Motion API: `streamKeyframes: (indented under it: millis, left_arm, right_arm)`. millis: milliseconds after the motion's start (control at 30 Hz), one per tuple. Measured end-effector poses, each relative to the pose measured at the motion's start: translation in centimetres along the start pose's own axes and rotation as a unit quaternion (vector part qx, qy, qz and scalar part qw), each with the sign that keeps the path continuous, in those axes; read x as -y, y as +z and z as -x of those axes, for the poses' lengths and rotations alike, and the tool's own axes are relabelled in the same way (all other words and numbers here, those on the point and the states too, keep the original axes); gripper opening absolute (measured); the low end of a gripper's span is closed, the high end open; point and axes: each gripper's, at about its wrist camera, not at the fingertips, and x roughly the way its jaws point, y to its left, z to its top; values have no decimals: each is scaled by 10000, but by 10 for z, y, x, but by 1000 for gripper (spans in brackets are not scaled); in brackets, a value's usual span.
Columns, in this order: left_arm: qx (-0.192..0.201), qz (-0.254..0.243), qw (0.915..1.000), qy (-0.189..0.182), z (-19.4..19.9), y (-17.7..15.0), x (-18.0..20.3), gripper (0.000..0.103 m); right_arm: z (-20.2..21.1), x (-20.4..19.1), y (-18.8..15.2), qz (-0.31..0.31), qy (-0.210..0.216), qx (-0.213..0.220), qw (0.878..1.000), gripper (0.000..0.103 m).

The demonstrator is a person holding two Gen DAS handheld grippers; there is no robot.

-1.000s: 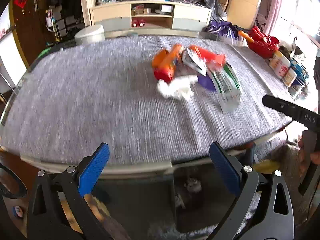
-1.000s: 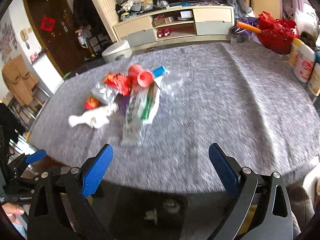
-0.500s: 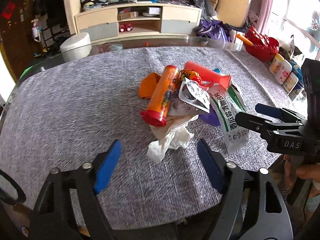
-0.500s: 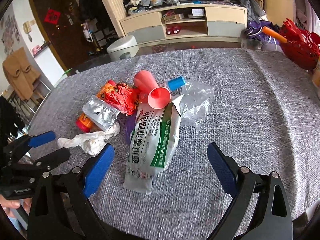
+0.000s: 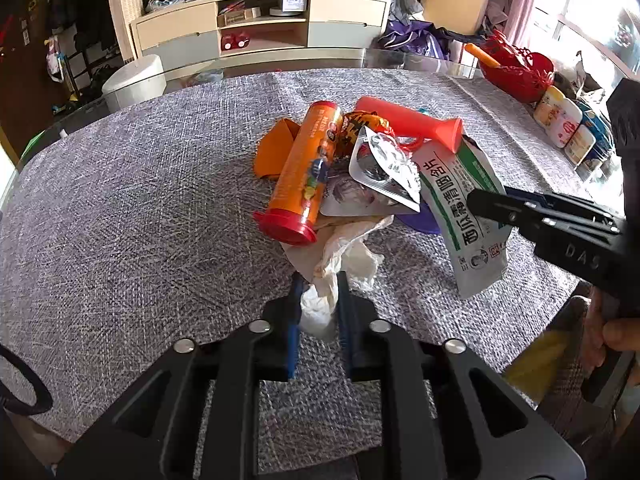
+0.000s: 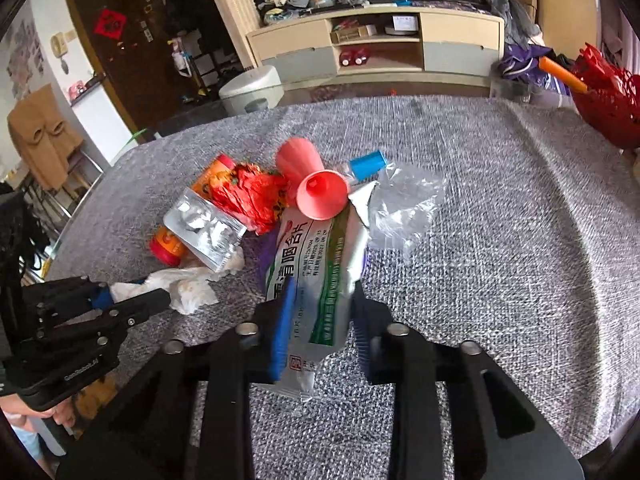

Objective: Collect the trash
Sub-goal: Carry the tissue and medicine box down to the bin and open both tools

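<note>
A pile of trash lies mid-table on the grey cloth (image 5: 120, 200): an orange tube with a red cap (image 5: 306, 176), a foil blister pack (image 5: 384, 168), a coral funnel (image 6: 316, 186), a clear plastic wrapper (image 6: 404, 204), a crumpled white tissue (image 5: 344, 260) and a white-green pouch (image 6: 320, 272). My left gripper (image 5: 318, 300) is shut on the near end of the tissue. My right gripper (image 6: 320, 312) is closed around the near end of the pouch, which also shows in the left wrist view (image 5: 468, 208).
A red basket (image 6: 608, 96) and several bottles (image 5: 568, 128) stand at the table's right edge. A white bin (image 5: 134, 84) and a low cabinet (image 5: 260, 36) stand beyond the far edge. The near table edge lies just under both grippers.
Both grippers moved forward over the table edge to the pile and closed, the left on the tissue, the right on the pouch.
</note>
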Motion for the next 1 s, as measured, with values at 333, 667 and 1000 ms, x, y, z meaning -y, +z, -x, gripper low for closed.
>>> streamKeyframes:
  millis: [333, 667, 1000]
  left_arm:
    - [267, -115, 9996, 68, 35, -8, 12, 3]
    - [722, -200, 9971, 112, 94, -22, 37, 2]
    - [826, -311, 9961, -29, 130, -64, 71, 2]
  right_arm:
    - [46, -14, 3, 221, 85, 392, 9989, 6]
    - [92, -12, -6, 254, -33, 705, 9972, 5]
    - [138, -7, -49, 304, -85, 751, 9967, 5]
